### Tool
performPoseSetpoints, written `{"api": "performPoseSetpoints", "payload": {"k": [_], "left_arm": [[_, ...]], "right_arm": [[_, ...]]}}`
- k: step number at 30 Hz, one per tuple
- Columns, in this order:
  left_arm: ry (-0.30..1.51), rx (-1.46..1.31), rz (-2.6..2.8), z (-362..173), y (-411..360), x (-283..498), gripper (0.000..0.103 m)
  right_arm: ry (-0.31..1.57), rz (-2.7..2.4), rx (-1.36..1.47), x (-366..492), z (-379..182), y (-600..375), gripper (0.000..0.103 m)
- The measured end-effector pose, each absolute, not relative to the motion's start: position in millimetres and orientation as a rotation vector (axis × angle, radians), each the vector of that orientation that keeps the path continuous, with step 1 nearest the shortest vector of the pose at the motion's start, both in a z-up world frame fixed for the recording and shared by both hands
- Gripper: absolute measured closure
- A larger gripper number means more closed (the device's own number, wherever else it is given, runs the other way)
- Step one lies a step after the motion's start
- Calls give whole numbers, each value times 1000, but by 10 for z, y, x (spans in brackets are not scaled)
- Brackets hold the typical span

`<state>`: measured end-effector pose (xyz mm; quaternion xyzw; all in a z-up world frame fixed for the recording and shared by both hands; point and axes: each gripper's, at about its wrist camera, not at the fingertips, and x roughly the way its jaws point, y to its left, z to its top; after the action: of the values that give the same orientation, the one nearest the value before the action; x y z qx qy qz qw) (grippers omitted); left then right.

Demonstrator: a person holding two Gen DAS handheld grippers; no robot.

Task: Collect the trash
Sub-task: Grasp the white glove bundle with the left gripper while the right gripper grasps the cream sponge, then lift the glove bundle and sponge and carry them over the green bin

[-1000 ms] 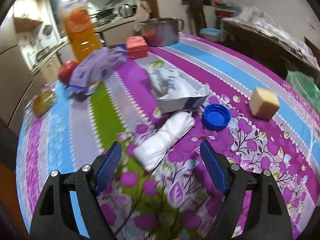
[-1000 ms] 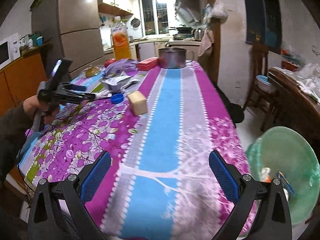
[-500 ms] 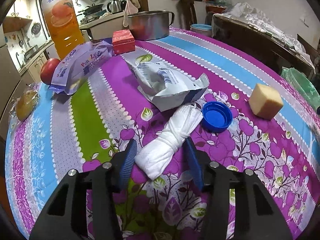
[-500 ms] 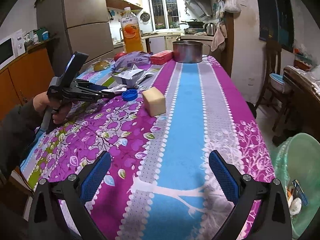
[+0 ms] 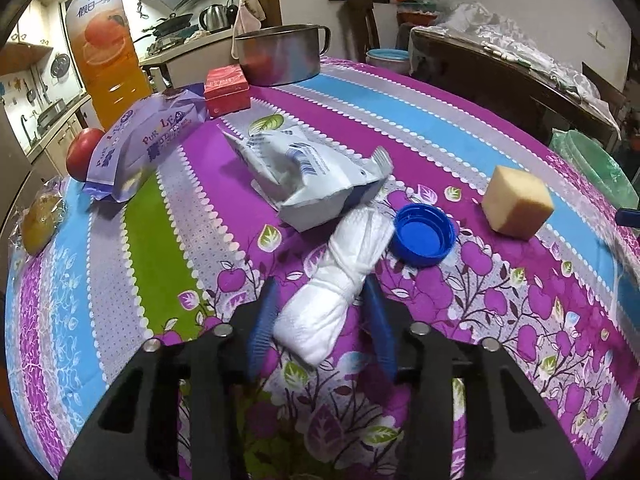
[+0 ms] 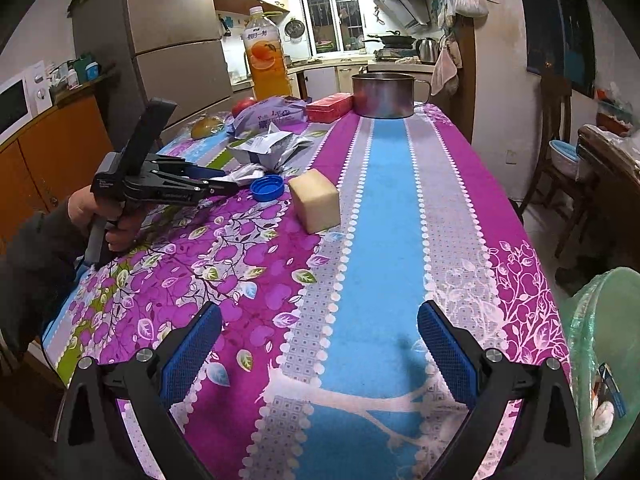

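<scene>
The left gripper (image 5: 320, 320) has its jaws narrowed around the near end of the white tissue wad (image 5: 340, 280), apparently just touching it. The wad looks soft, light and crushable, best pinched mid-bundle. Its long axis runs away toward the blue cap (image 5: 424, 236), almost touching it. The right gripper (image 6: 320, 354) hangs wide open, empty.

Dim indoor light, fisheye warp, dark corners.
</scene>
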<state>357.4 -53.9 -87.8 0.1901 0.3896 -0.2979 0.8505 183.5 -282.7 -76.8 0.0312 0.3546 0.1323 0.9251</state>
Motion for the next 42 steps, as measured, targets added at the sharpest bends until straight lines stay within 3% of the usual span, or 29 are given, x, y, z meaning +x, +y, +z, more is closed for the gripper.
{"api": "performPoseSetpoints", "payload": {"k": [4,10,23,30,42], "left_arm": [[805,429,-628,-886,-613,3447,69],[811,398,-607,-888,-619,3352,76],[831,324,-601,-877,-544,3357,77],[833,319,-591,-874,-555,3345,77],[803,308,-504,-812,-619,3169,77]], "right_arm": [[734,301,32,1967,-737,-2772,11],[752,321,-29,2378,-680,-2675,38],[798,324,-104,3172,-797,-2363,39],[824,288,-111,3281,-918,-2319,61],[707,180,-39,3011,-702,-2436,66]]}}
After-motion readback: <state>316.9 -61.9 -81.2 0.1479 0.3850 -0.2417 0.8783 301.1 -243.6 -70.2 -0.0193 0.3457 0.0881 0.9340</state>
